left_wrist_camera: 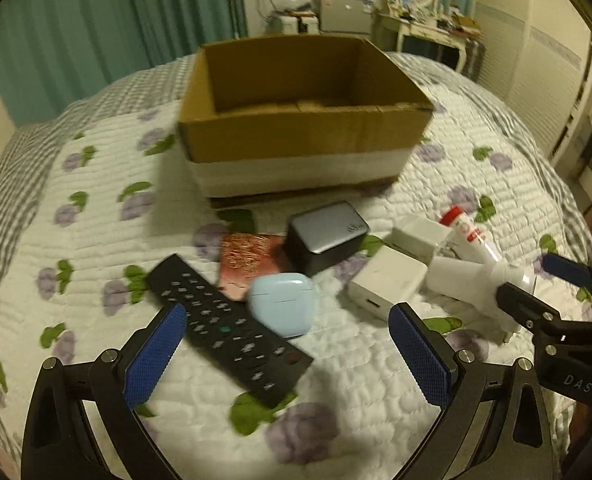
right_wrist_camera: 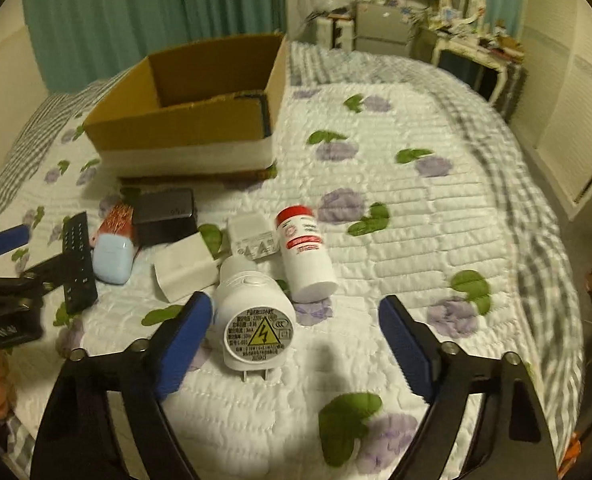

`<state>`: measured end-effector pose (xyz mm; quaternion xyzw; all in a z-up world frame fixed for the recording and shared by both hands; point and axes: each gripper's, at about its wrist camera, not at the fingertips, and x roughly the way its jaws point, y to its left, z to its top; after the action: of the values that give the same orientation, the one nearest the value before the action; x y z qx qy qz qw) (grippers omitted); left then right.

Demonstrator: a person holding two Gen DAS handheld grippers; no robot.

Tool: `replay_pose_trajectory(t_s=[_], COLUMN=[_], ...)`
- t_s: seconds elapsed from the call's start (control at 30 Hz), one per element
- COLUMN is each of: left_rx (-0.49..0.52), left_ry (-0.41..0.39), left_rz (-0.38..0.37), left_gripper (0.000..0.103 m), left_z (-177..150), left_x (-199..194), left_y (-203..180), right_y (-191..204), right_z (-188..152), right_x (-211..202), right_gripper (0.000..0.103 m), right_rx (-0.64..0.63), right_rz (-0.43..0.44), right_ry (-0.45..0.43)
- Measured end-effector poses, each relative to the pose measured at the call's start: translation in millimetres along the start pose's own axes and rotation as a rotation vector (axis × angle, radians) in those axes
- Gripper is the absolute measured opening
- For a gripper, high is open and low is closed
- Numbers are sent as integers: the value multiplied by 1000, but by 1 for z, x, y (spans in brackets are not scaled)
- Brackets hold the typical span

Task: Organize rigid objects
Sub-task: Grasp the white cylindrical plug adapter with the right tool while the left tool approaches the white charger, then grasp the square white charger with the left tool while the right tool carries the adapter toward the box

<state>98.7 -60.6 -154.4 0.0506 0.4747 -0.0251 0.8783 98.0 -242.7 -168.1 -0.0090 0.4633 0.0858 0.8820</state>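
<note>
Cardboard box point(left_wrist_camera: 304, 136) looks empty; remote point(left_wrist_camera: 232, 328), earbud case point(left_wrist_camera: 282, 306), chargers, bottle point(right_wrist_camera: 308, 256) all on the bed. Both hand-held grippers spread wide, holding nothing. Task barely begun.

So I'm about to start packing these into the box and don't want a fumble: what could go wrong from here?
Both grippers are open and hold nothing. Possible risks:
1. The remote lies partly under the blue earbud case; lifting it might tip the case off.
2. The white plug-in device lies just beside the right gripper's left finger and looks rounded, so it could slip.
3. The red-capped bottle lies on its side and may roll on the quilt.
</note>
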Motion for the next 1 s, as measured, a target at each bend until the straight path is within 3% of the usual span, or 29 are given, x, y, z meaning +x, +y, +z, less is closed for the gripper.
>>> replay_pose_trajectory(t_s=[0.13,0.23,0.4,0.5,0.8,0.87,0.93,1.0], left_rx=[40,51,108,159,188,173,153,138], left_ry=[32,48,38,37,126,144,168,177], left_rz=[-5,-15,-73,-103,-166,-191,-199,-201], left_gripper=[102,101,101,101,100,94,70,70], left_z=[-2,-2,2,8,20,20,20,21], left_x=[12,16,16,22,69,76,83,84], left_y=[-10,-13,-31,-48,-72,-73,-70,-66], right_y=[6,8,-2,-14,-45,-48,-50,-50], right_z=[2,-1,-3,1,5,3,2,-1], right_x=[17,21,5,-9,-15,-13,-9,-8], right_gripper=[72,47,47,47,47,47,47,47], right_rx=[-23,-11,30,50,107,112,116,117], right_rz=[61,115,118,73,34,34,33,32], right_ry=[62,72,2,-48,-72,-70,-61,-57])
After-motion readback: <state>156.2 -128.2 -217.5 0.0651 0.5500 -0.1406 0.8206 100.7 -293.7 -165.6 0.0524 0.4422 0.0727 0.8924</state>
